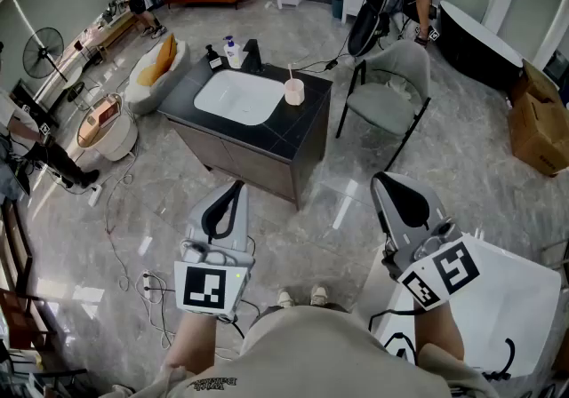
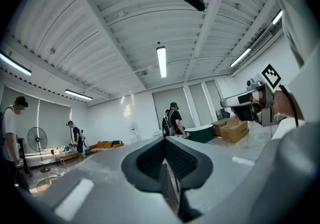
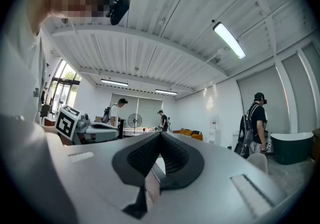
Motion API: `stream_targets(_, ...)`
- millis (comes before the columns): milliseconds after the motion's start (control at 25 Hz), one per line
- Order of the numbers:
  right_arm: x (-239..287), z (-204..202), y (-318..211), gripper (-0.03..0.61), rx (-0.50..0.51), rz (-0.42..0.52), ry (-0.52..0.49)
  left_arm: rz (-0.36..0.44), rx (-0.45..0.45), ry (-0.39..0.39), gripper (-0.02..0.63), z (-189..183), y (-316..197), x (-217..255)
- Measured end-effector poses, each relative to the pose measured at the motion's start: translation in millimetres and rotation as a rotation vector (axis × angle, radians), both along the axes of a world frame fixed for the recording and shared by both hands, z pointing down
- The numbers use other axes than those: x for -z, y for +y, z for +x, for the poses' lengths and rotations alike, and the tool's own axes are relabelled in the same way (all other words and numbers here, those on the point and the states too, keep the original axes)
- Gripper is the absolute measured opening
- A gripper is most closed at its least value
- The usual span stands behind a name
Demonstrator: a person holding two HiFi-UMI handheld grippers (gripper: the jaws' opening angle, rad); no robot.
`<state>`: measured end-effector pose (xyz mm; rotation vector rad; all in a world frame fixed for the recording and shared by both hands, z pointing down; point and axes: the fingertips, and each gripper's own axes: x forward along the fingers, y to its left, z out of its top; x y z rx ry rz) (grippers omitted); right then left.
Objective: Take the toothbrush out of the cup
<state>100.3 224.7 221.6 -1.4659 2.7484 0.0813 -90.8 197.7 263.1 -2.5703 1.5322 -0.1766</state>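
— Okay, where's the toothbrush (image 1: 290, 73)?
— In the pink cup (image 1: 294, 92), on the dark surface (image 1: 307, 125) just right of the sink (image 1: 238, 96). It stands nearly upright with its stem poking above the rim, so we guess there's a free length to pinch.
— Claws?
— Left claw (image 1: 233, 187) is clenched on nothing, and so is the right claw (image 1: 380, 179). Both gripper views show the pads meeting, with only the room beyond.
— Why so far from the sink?
— We read it as a carry pose. Both are held level near our body, over the floor, well apart from the sink. The reach hasn't begun.
— Anything crowding the cup?
— No. Bottles (image 1: 233, 51) and a black tap (image 1: 252, 54) sit behind the sink, apart from the cup. A grey chair (image 1: 389, 94) stands off to the sink's right.
— Next?
— We'd walk in, open one claw and come at the stem from above. The cup looks light, so the other claw may need to steady it.
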Motion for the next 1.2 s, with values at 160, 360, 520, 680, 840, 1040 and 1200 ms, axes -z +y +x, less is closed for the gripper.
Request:
stream_targets(160,0,-4,-1,0.003,-0.008,0.002,-0.005,0.01,-0.003,-0.004,0.002,-1,-2,3)
stream_targets(360,-3,-7,-5,0.003,-0.013,-0.001,-0.006,0.0,-0.002,0.014,0.002,-3,-7,1)
stream_targets(520,-5,-8,-8,0.003,-0.015,-0.008,-0.002,-0.002,-0.004,0.014,0.002,-4,-9,-1)
stream_targets(680,-9,-8,-10,0.003,-0.02,-0.021,0.002,0.003,-0.005,-0.004,0.002,-4,-11,-2)
stream_targets(840,-9,-6,-13,0.005,-0.038,-0.02,-0.025,-0.004,-0.007,-0.021,0.002,-5,-12,-4)
stream_targets(1040,-3,-2,-18,0.202,-0.052,-0.004,-0.054,0.002,-0.005,-0.018,0.002,-2,-15,-2)
stream_targets(1200,-3,3,-18,0.208,-0.055,-0.012,-0.05,-0.003,-0.007,-0.012,0.002,2,-15,0)
